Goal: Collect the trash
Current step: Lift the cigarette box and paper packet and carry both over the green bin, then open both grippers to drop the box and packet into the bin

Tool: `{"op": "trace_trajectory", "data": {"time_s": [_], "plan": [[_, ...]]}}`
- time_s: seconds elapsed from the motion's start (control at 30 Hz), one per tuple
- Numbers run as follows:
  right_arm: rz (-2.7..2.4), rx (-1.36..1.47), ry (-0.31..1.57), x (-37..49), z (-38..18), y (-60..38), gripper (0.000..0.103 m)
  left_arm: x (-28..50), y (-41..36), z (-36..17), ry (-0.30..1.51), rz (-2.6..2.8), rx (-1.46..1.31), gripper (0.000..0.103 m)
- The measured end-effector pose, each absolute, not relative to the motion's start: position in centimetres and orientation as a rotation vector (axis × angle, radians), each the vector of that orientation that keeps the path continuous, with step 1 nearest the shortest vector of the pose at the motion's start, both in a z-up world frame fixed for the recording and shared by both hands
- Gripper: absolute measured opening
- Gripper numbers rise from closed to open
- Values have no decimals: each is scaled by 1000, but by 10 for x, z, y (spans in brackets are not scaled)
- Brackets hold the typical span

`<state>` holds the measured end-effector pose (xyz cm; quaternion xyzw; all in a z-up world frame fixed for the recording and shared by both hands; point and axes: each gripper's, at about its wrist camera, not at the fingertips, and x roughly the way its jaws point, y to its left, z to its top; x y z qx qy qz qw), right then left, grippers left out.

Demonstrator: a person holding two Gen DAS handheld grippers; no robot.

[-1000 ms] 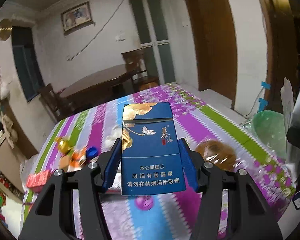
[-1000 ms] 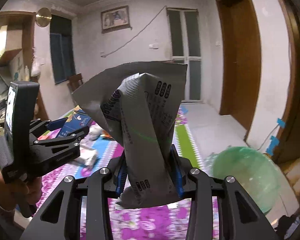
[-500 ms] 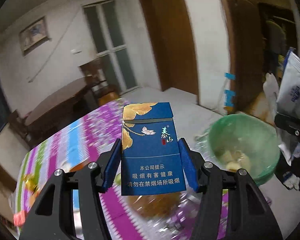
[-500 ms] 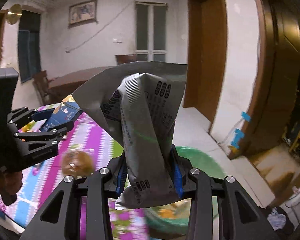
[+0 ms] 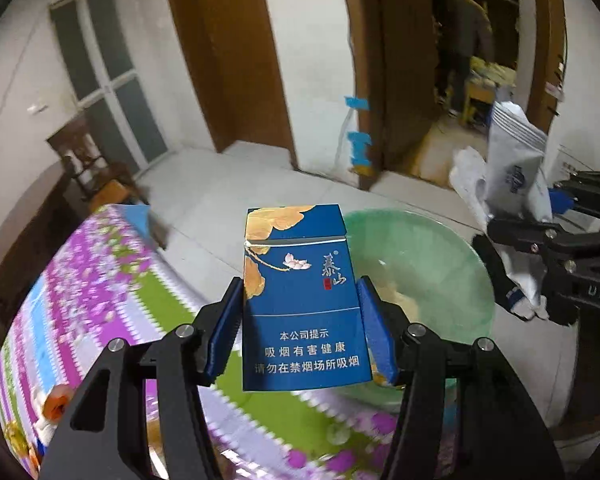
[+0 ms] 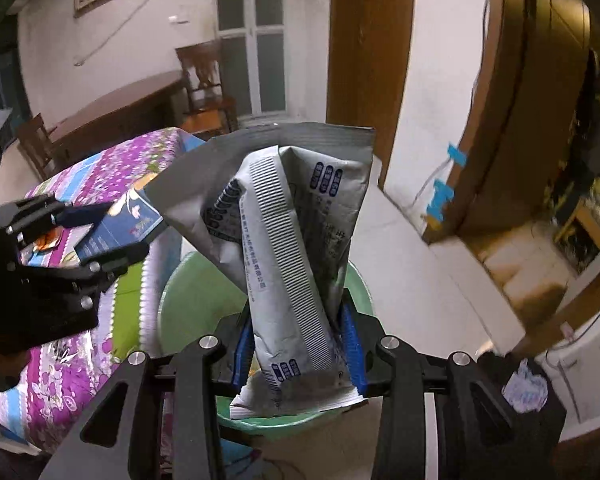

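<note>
The left claw [image 5: 300, 320] pinched a blue cigarette pack [image 5: 304, 300] upright between its blue pads [image 5: 224, 328], the printed face of the pack turned toward the camera and its lower edge hanging just past the pad ends. The right claw [image 6: 298, 344] was pressed onto a crumpled grey wrapper [image 6: 284, 240], whose folded body rose between the pads and fanned out wide at the top. Below and just beyond both claws stood a green bin [image 5: 420, 264], lined with a translucent bag and holding some pale scraps at the bottom; in the right wrist view its rim [image 6: 188, 300] showed directly under the wrapper. From the left wrist view the right claw [image 5: 556, 236] came in from the right edge with the wrapper [image 5: 516, 176] held above the far side of the bin. From the right wrist view the left claw [image 6: 100, 232] came in from the left with the pack [image 6: 128, 220] held over the edge of the surface, near the bin's rim. The surface [image 5: 100, 280] lay beside the bin, covered with a striped floral cloth in purple, green and blue, with an orange-capped item [image 5: 56, 404] blurred at its near corner. Farther off were a pale tiled floor [image 5: 228, 200], a wooden chair [image 6: 204, 84] and a dark round table [image 6: 116, 108], wooden doors, and an open doorway [image 5: 472, 60] where a person stood.
</note>
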<state>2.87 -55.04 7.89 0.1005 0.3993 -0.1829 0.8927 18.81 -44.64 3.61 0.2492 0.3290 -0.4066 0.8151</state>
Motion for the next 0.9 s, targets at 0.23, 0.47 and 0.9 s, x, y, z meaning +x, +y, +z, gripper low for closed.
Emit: {"op": "trace_trajectory", "data": {"time_s": [0.23,0.47,0.9], "plan": [[-351,310,903,51,60,-581,40,189,-470,21,753,-914,575,54],[-301,333,965,81,48,-579,40,192,-475,16,777,-903,587,55],[-280,354,1037,113,26,-568,42,205,-481,3,863,-970,566,56]]}}
